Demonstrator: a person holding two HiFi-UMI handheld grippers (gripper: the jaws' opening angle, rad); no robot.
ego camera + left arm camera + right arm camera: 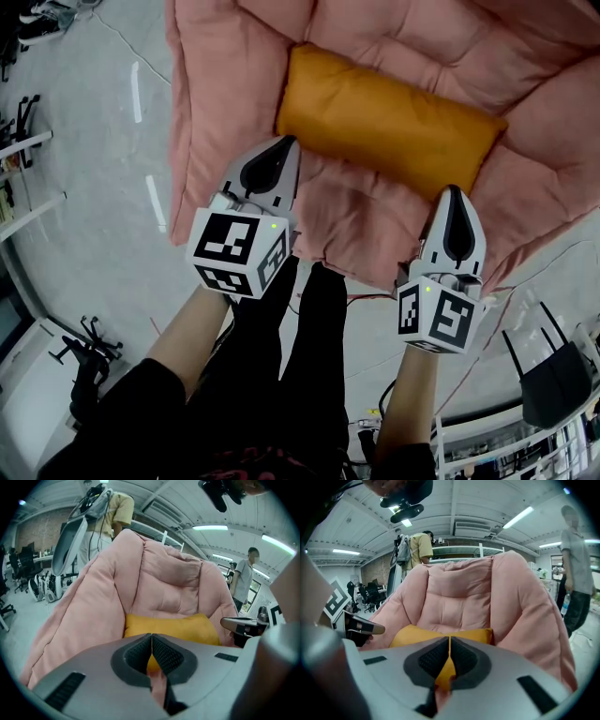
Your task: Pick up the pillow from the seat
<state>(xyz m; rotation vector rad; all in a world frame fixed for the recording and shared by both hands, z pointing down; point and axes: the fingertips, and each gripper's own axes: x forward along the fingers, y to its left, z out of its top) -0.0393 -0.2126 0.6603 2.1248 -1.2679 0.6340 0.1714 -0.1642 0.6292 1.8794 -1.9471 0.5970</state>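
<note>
An orange-yellow pillow (pixel 384 117) lies across the seat of a padded pink chair (pixel 234 84). It shows in the left gripper view (pixel 173 626) and in the right gripper view (pixel 412 634) too. My left gripper (pixel 287 142) hovers just short of the pillow's near-left corner, jaws shut and empty. My right gripper (pixel 454 190) hangs near the pillow's right end, also shut with nothing held. In both gripper views the tips (pixel 151 635) (pixel 449 639) meet in front of the pillow.
The pink chair's high back (pixel 173 578) and side bolsters (pixel 534 616) rise around the pillow. People stand behind the chair (pixel 115 513) and at the right (pixel 576 564). A black router (pixel 553 375) sits at lower right, office chairs (pixel 89 352) on the grey floor at left.
</note>
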